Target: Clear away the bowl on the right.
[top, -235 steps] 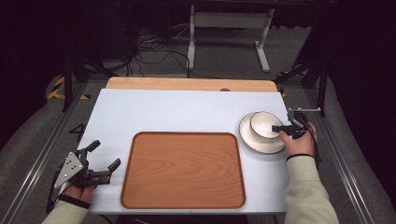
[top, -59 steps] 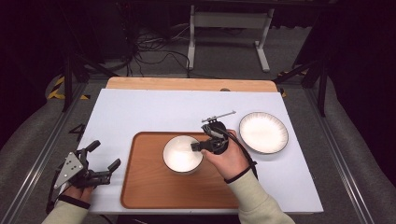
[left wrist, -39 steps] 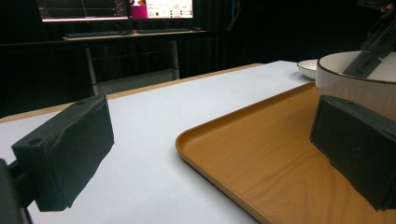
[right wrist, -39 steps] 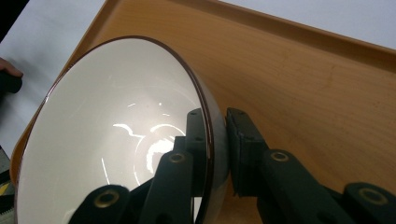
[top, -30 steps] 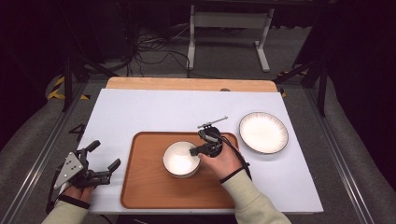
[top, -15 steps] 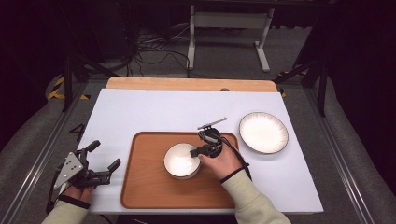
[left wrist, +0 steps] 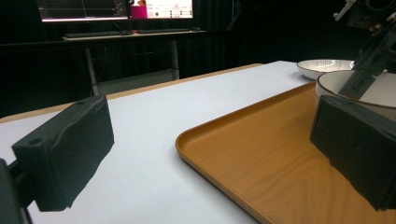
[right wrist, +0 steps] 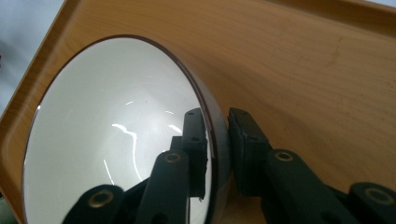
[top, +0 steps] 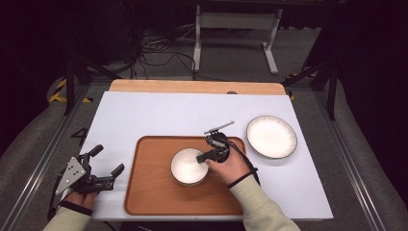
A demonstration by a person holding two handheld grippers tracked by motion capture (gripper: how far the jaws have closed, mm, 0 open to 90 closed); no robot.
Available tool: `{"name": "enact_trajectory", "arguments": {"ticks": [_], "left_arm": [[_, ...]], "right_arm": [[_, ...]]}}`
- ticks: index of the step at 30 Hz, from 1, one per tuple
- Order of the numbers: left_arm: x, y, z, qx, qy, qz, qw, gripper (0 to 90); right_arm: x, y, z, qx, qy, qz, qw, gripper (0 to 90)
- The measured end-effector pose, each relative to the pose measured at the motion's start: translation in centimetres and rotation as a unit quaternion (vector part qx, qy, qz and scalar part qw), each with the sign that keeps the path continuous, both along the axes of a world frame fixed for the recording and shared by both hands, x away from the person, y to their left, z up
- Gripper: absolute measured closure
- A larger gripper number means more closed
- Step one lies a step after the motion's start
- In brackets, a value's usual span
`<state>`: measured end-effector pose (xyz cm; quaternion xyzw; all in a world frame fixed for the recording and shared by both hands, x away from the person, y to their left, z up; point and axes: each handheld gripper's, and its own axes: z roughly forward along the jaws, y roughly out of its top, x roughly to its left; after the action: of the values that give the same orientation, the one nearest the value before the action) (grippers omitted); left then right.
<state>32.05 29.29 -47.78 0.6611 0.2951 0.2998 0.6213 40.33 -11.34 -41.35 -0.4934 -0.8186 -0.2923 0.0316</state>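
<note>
The bowl sits on the wooden tray, near the middle of the table, with the right tongs straddling its right rim, jaws just easing apart but seemingly touching the wall. Lifting away before they clear could tip or drag it. The left tongs rest released at the near left, holding nothing.

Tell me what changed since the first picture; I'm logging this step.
The right gripper carried the bowl off the plate and left onto the tray. Its jaws straddle the rim and have just been opening slightly. The left gripper, plate and tray stayed put.
</note>
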Motion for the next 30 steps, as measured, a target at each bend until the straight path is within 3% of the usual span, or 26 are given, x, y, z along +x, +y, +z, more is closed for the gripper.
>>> {"name": "enact_trajectory", "arguments": {"ticks": [7,13,16,19,22,25,26,27,28,30], "left_arm": [[0.0,0.0,0.0,0.0,0.0,0.0,1.0,0.2],[0.0,0.0,0.0,0.0,0.0,0.0,1.0,0.2],[0.0,0.0,0.0,-0.001,0.001,0.0,1.0,0.2],[0.0,0.0,0.0,-0.002,0.001,0.0,1.0,0.2],[0.0,0.0,0.0,-0.002,0.001,0.0,1.0,0.2],[0.0,0.0,0.0,-0.002,0.001,0.001,1.0,0.2],[0.0,0.0,0.0,-0.002,0.001,0.001,1.0,0.2],[0.0,0.0,0.0,-0.002,0.001,0.0,1.0,0.2],[0.0,0.0,0.0,-0.002,0.001,0.0,1.0,0.2],[0.0,0.0,0.0,-0.002,0.001,0.0,1.0,0.2]], "right_arm": [[0.0,-0.3,-0.2,0.009,-0.006,0.003,0.9999,72.8],[-0.2,-1.0,0.4,0.022,-0.049,0.004,0.9986,67.5],[-0.3,-1.2,0.8,0.029,-0.074,0.007,0.9968,66.1],[-0.6,-1.5,1.2,0.034,-0.111,0.017,0.9931,63.9],[-1.0,-1.6,1.7,0.047,-0.144,0.027,0.9881,61.9],[-1.5,-1.9,2.4,0.065,-0.203,0.042,0.9761,59.1],[-1.5,-1.9,2.4,0.065,-0.203,0.042,0.9761,59.1],[-1.9,-2.2,2.8,0.081,-0.241,0.052,0.9658,56.9],[-1.9,-2.2,2.8,0.081,-0.241,0.052,0.9658,56.9],[-2.1,-2.4,3.1,0.094,-0.271,0.061,0.956,55.0]]}}
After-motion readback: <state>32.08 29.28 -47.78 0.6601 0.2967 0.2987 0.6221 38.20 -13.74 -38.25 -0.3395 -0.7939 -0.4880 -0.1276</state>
